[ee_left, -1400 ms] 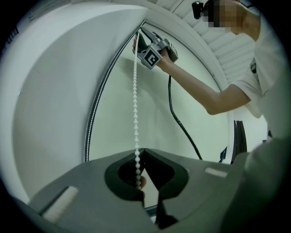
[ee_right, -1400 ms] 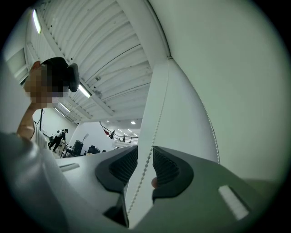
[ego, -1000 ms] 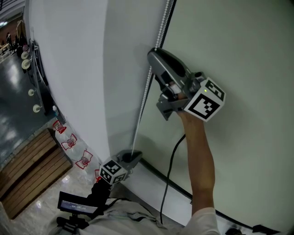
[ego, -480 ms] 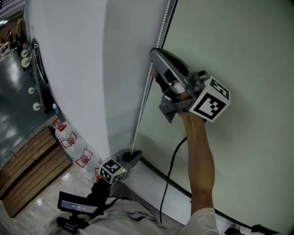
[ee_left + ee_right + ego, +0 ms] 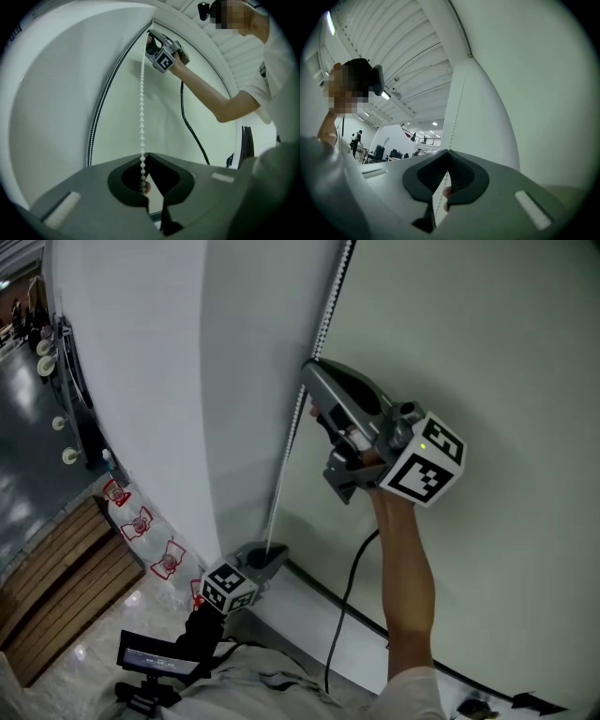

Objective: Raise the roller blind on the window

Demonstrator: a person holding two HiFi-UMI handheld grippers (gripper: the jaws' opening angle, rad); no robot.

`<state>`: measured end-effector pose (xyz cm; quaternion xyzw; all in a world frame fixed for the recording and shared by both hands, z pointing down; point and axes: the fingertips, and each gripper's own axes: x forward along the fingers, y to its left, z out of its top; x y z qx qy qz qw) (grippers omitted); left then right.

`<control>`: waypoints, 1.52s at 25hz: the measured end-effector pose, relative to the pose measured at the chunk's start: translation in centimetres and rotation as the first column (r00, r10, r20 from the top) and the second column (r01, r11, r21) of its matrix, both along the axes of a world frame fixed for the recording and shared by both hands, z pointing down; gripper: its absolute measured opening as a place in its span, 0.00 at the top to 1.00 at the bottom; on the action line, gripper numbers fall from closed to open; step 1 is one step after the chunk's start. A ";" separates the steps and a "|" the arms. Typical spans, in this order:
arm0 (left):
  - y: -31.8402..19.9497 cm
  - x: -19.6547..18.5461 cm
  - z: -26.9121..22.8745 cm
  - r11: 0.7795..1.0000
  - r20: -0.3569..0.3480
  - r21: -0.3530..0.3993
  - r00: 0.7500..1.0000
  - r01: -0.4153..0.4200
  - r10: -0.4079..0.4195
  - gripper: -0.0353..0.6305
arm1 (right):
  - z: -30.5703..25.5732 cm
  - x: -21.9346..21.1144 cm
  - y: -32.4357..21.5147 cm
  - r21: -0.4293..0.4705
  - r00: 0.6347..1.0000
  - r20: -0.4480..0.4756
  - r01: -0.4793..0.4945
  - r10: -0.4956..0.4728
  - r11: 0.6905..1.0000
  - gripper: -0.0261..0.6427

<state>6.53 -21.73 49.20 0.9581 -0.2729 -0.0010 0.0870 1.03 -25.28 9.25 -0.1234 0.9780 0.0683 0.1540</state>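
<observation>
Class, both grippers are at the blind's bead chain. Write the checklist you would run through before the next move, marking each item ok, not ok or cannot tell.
1. Right gripper has hold of the bead chain: ok. Its jaws have just been closing and now meet on the chain, high up.
2. Left gripper has hold of the chain: ok. Its jaws are together on it, lower down.
3. Chain runs straight between the two grippers: ok.
4. Black cable is clear of the chain: ok. It hangs apart, to one side.
5. Slack below the left gripper: cannot tell, that part is hidden.
</observation>
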 end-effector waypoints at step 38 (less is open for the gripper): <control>-0.3 -1.3 0.9 1.000 0.000 -0.003 1.000 0.029 -0.029 0.95 | 27.2 -1.5 1.5 -0.311 0.933 -0.358 -0.074 -0.044 0.947 0.96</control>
